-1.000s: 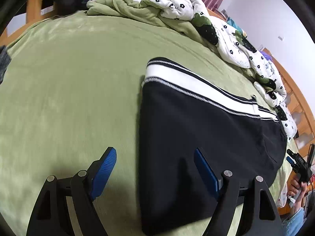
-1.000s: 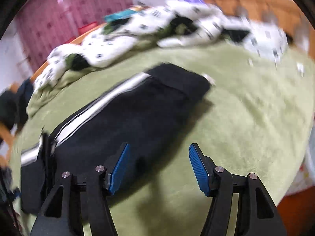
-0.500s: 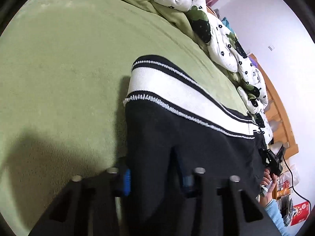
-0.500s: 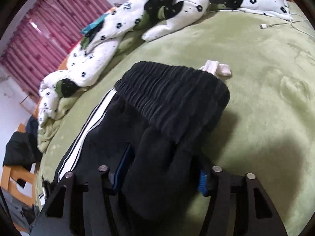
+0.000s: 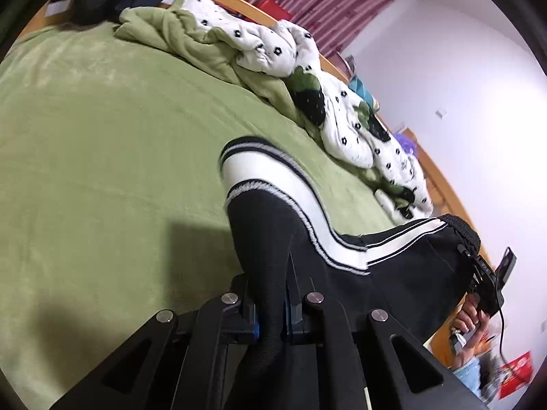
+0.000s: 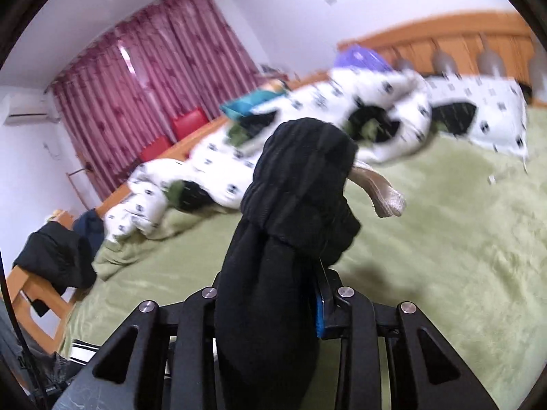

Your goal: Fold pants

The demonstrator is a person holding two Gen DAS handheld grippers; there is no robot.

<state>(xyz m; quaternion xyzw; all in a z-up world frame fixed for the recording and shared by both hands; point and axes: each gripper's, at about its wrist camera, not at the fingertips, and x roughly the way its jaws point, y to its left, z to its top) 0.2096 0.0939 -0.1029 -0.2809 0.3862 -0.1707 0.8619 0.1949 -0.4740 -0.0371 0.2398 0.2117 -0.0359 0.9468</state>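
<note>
Fuzzy green bedspread [image 5: 102, 157] underneath, left gripper [image 5: 270, 311] pinched tight on hem end of black knit pants [image 5: 393, 266], right gripper [image 6: 270, 304] clamped on ribbed elastic waistband [image 6: 304, 157], pants raised off bedspread, white side stripe [image 5: 294, 188], pale drawstring [image 6: 379, 191] dangling, flower-print duvet [image 5: 273, 44] rumpled behind.

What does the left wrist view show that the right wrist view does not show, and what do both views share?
Only the left wrist view shows the white side stripe of the pants, and the right gripper held by a hand. Only the right wrist view shows the pale drawstring, the air conditioner and the headboard. Both show a gripper shut on black fabric, with the left gripper seen in its own view, the green bed cover, the patterned quilt and the red curtain.
</note>
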